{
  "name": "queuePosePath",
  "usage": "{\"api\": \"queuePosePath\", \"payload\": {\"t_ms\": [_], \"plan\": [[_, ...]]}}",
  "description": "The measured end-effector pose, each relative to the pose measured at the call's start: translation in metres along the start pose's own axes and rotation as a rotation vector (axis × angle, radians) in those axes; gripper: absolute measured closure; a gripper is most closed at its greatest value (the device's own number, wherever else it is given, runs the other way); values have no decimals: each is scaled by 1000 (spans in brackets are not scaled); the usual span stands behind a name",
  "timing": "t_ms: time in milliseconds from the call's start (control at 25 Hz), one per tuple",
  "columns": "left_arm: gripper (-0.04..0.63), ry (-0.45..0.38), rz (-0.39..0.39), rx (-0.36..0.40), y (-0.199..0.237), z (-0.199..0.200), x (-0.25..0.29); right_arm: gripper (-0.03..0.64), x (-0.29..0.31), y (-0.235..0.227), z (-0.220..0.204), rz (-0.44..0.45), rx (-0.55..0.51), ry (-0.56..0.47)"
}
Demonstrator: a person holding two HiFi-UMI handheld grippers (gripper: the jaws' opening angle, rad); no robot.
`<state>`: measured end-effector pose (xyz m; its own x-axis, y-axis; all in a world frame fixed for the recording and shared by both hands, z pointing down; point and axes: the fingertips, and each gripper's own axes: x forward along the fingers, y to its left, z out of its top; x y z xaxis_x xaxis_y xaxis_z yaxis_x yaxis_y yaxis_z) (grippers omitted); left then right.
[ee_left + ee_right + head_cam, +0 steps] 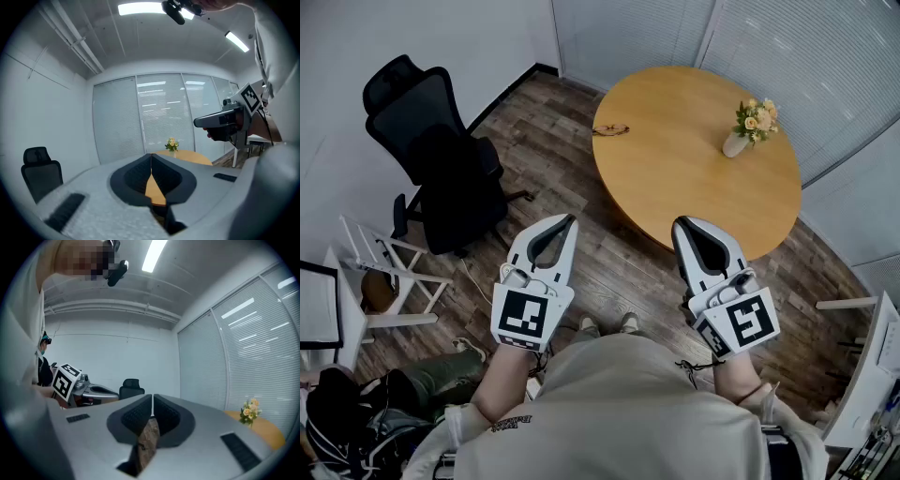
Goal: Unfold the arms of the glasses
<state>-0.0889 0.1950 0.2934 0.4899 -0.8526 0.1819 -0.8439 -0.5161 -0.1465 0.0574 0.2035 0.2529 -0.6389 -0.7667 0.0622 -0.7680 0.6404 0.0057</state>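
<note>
Between both pairs of fingers nothing is held; the glasses lie well away on the worktop.

On the left gripper [151,158] and the right gripper [152,398] the fingers are closed tip to tip and empty. Both are held up side by side over the wooden floor [609,267]. The glasses [610,129] rest near the far left edge of the round worktop [694,187], well apart from both grippers, so the unfolding looks not yet begun: reaching, gripping and opening both arms remain. Only the head view shows the glasses, too small to tell if they are folded. The gripper views show just the flower vase [753,122] and worktop edge.
</note>
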Motion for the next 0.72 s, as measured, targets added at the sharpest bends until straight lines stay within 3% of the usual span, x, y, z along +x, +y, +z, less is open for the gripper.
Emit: {"api": "queuePosePath", "payload": {"t_ms": [720], "plan": [[572, 42, -22, 36, 9, -13, 44, 581, 27, -32, -14, 18, 30, 31]]}}
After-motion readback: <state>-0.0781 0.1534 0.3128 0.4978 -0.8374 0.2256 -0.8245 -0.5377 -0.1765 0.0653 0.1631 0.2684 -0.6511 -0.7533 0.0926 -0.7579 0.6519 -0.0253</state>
